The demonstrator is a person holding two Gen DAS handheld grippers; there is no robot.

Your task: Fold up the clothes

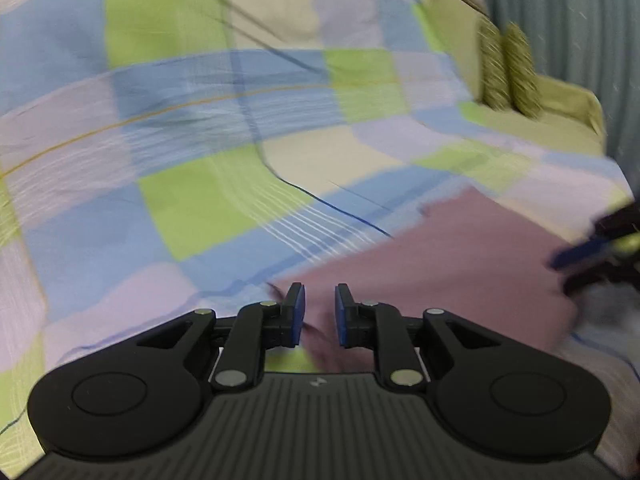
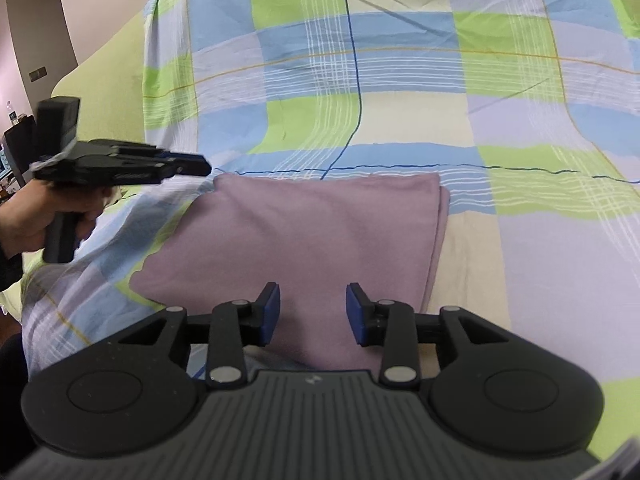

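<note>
The mauve garment (image 2: 304, 240) lies in the lower middle of the right wrist view as a neat rectangle on the checked bedsheet (image 2: 400, 120), with a doubled edge showing along its right side, so it reads as already folded at least once. Judging by that compact shape, most of the folding looks done; what may remain is a final fold or simply setting it aside, and no other clothes show in either view.

The right gripper (image 2: 313, 312) hovers over the garment's near edge, its blue-padded fingers spread with nothing between them. The left gripper (image 1: 320, 314), at the bottom of its own blurred view, has its fingers parted a little less; the garment's near corner lies under and between them, but I cannot tell whether the pads touch the cloth. In the right wrist view that left gripper appears at the left edge, held in the person's left hand (image 2: 44, 216), just beside the garment's upper left corner.
</note>
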